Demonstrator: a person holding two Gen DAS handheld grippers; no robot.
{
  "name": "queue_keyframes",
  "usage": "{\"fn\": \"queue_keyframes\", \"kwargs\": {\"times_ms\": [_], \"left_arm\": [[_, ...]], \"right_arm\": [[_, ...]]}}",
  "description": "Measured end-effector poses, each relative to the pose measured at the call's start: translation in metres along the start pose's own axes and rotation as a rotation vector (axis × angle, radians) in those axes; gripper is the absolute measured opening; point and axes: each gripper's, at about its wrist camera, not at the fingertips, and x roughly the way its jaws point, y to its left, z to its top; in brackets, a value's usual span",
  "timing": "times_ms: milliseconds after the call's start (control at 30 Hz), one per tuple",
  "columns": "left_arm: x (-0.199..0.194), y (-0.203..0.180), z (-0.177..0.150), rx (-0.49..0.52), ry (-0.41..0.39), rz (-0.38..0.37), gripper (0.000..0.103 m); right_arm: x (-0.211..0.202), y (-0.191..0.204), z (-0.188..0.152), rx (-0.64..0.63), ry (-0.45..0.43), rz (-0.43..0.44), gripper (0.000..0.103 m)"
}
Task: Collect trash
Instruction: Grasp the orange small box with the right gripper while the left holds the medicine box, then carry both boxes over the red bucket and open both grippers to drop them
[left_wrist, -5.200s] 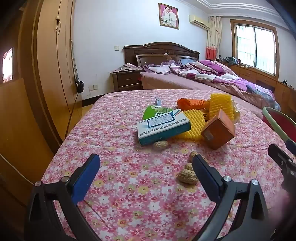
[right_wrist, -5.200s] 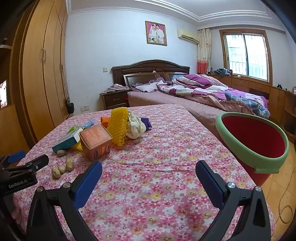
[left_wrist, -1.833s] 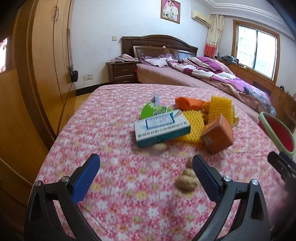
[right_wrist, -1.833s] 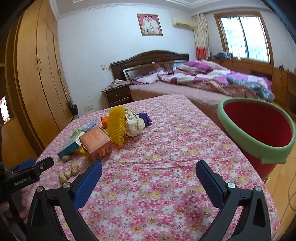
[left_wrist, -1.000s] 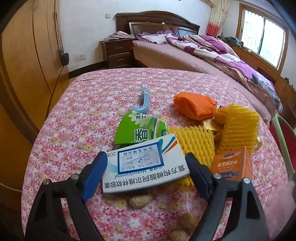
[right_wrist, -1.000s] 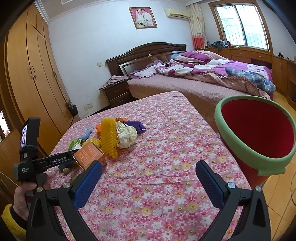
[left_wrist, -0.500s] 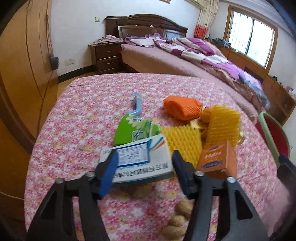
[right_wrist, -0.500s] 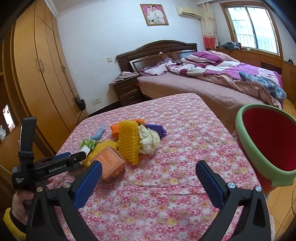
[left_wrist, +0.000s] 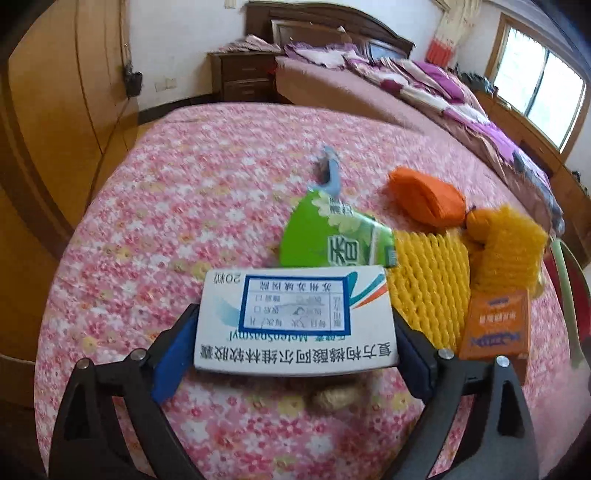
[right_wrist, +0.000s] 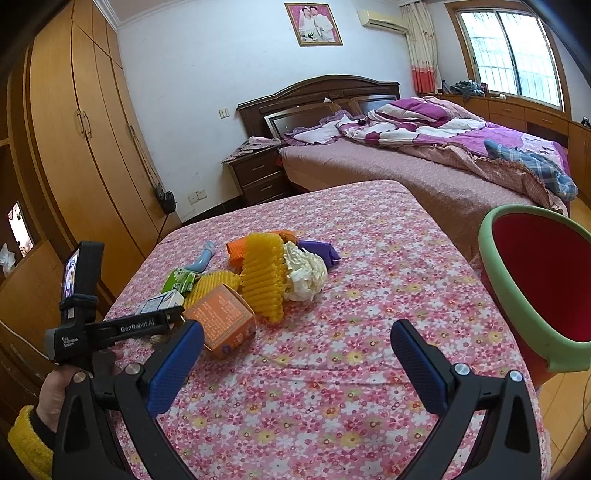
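While the left tongs (left_wrist: 295, 338) are pinching the box (left_wrist: 295, 321) (both pads touching), the right tongs (right_wrist: 295, 363) are hanging spread.

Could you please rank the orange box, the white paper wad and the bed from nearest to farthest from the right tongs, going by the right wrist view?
1. Orange box: left of the right tongs, on the table.
2. White paper wad: mid-table, behind the box.
3. Bed: beyond the table.

The tablecloth (right_wrist: 369, 258) is pink with small flowers. The medicine box (left_wrist: 295, 321) is white with blue print; the bin (right_wrist: 546, 280) is red, green-rimmed.
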Motion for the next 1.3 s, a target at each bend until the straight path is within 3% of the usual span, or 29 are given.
{"fn": "queue_keyframes", "kwargs": {"times_ms": [133, 267, 400, 700, 767, 967, 1300], "left_arm": [[-0.004, 0.005, 0.000, -0.003, -0.018, -0.028, 0.090], [-0.031, 0.006, -0.003, 0.035, -0.089, -0.022, 0.090], [-0.053, 0.003, -0.001, 0.100, -0.147, 0.033, 0.090], [-0.057, 0.029, 0.003, 0.084, -0.141, 0.007, 0.090], [-0.055, 0.031, 0.003, 0.078, -0.133, -0.018, 0.090], [-0.050, 0.031, 0.003, 0.082, -0.126, -0.080, 0.090], [-0.067, 0.022, -0.004, 0.108, -0.150, -0.106, 0.090]], "right_arm": [[0.006, 0.001, 0.002, 0.002, 0.020, 0.008, 0.103], [0.013, 0.011, 0.007, -0.006, 0.043, 0.032, 0.103], [0.026, 0.029, 0.010, -0.036, 0.073, 0.056, 0.103], [0.073, 0.070, 0.008, -0.084, 0.155, 0.046, 0.103], [0.079, 0.072, 0.008, -0.080, 0.160, 0.031, 0.098], [0.091, 0.069, 0.004, -0.060, 0.199, -0.005, 0.066], [0.053, 0.060, 0.007, -0.033, 0.141, -0.015, 0.066]]}}
